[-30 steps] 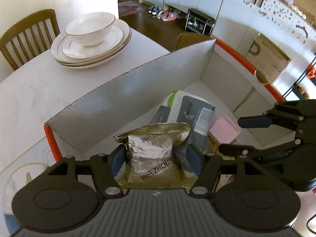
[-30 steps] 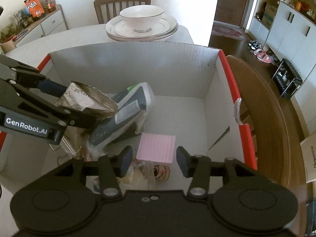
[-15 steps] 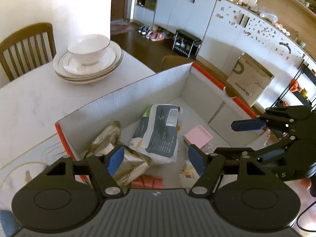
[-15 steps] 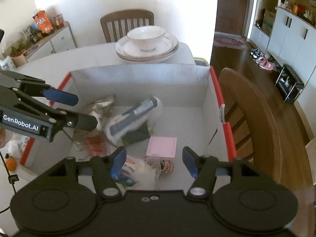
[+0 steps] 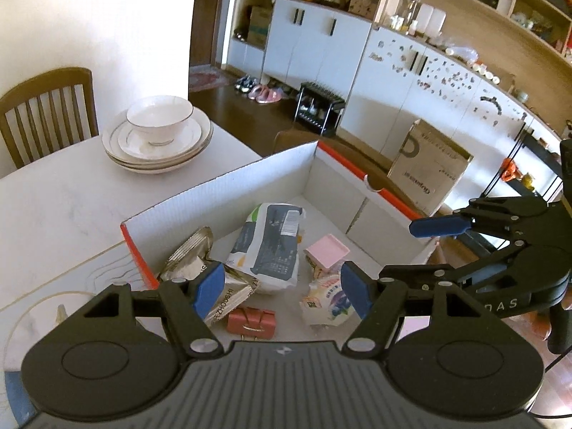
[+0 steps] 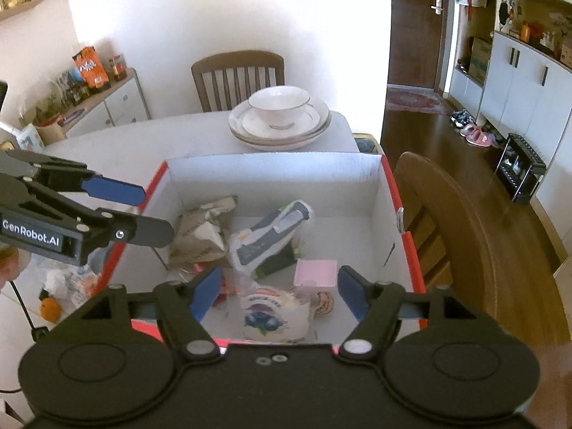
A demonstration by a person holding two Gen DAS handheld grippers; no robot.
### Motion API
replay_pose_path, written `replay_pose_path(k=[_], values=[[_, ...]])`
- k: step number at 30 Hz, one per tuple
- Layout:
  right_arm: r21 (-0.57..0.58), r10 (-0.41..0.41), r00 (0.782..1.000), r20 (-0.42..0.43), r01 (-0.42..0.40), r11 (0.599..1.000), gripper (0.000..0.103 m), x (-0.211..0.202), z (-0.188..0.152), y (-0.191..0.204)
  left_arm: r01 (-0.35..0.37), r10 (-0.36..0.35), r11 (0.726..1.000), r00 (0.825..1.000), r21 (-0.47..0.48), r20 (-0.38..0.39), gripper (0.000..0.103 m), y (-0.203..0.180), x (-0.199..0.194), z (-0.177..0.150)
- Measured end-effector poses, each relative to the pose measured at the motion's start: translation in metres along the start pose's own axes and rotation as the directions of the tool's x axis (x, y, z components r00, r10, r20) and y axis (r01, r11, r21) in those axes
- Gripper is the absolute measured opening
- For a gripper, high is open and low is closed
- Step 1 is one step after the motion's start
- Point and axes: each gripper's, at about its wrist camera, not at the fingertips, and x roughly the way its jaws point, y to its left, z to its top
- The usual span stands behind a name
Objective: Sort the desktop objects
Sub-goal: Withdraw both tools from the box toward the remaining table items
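A white cardboard box [image 5: 250, 186] [image 6: 271, 178] with red outer edges holds a gold foil pouch [image 5: 186, 254] [image 6: 200, 228], a white and grey bag [image 5: 268, 246] [image 6: 268, 236], a pink box [image 5: 327, 250] [image 6: 314, 271], a blueberry-print packet [image 5: 323, 300] [image 6: 273, 316] and a small red item [image 5: 250, 320]. My left gripper [image 5: 281, 287] [image 6: 143, 211] hangs open above the box's near left side, holding nothing. My right gripper [image 6: 279, 291] [image 5: 414, 250] hovers over the box's near edge. Its jaws are opening and no pad touches anything.
Stacked plates with a bowl [image 5: 157, 136] [image 6: 279, 118] stand on the white table [image 5: 53, 207] behind the box. Wooden chairs [image 6: 237, 78] [image 6: 464, 232] stand at the far and right sides. An orange and plastic bags [image 6: 50, 309] lie left of the box.
Both grippers have risen and drawn back out of the box. The gold pouch that stood between the left fingers now lies in the box. The right jaws have widened.
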Motion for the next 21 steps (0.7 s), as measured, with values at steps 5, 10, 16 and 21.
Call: replay_pose_path(k=[5,10,16,21], values=[[-0.004,-0.011,1.0,0.028,0.011,1.0,0.075,-0.013,-0.004,0.018,0.005,-0.005,1.0,1.0,0.027,0.027,0.071,0.001,-0.02,-0.01],[-0.029,-0.03,0.998,0.056,0.032,0.999,0.082,-0.023,-0.009,0.042,0.023,-0.024,1.0,0.999,0.022,0.042,0.071,0.01,-0.039,-0.019],[-0.053,-0.052,0.995,0.082,0.056,0.997,0.087,-0.032,-0.016,0.07,0.039,-0.041,0.999,0.997,0.031,0.064,0.081,0.022,-0.061,-0.033],[-0.032,-0.059,0.993,0.104,0.063,0.998,0.093,-0.037,-0.022,0.09,0.055,-0.058,0.997,0.995,0.047,0.079,0.085,0.033,-0.079,-0.047]])
